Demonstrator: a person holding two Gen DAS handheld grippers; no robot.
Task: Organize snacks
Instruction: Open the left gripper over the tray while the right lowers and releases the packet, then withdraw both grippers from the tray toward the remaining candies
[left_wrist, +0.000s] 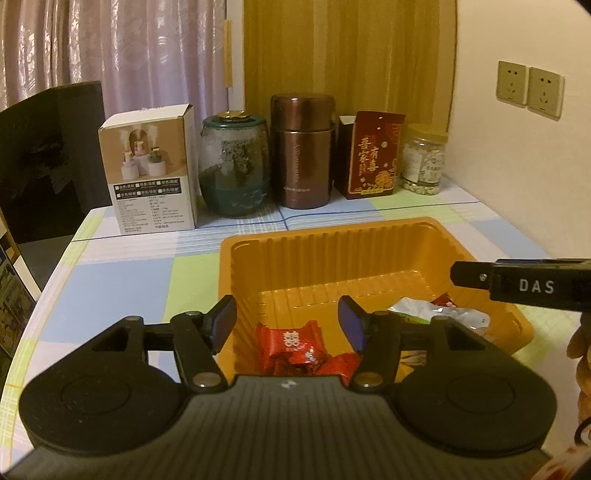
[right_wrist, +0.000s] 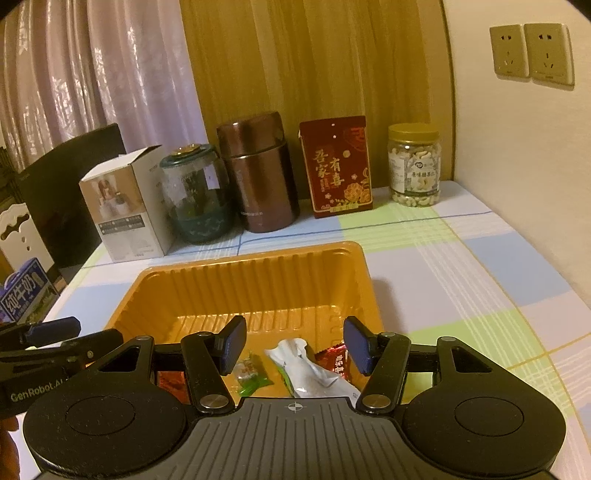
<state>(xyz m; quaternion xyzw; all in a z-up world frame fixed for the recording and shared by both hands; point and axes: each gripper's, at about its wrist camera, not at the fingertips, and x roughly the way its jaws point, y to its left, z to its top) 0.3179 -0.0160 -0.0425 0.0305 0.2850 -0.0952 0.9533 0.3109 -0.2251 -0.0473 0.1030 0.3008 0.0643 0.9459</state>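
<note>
An orange plastic tray (left_wrist: 332, 230) sits on the checked tablecloth. Red wrapped candies (left_wrist: 295, 349) lie in its near left corner, below and between the pads of my left gripper (left_wrist: 288, 323), which is open and touches none of them. A white packet (left_wrist: 436, 314) lies further right in the tray. My right gripper (right_wrist: 295, 343) hangs open over the same tray (right_wrist: 251, 254), above the white packet (right_wrist: 314, 365), a green-wrapped candy (right_wrist: 251, 373) and a red candy (right_wrist: 334, 360). Nothing is held. Each gripper's finger shows at the edge of the other's view.
Along the back stand a white carton (left_wrist: 151, 173), a glass jar (left_wrist: 232, 166), a brown flask (left_wrist: 303, 151), a red box (left_wrist: 373, 155) and a jar of nuts (left_wrist: 424, 158). A dark screen (left_wrist: 51, 155) stands left. A wall with sockets (right_wrist: 532, 51) closes the right.
</note>
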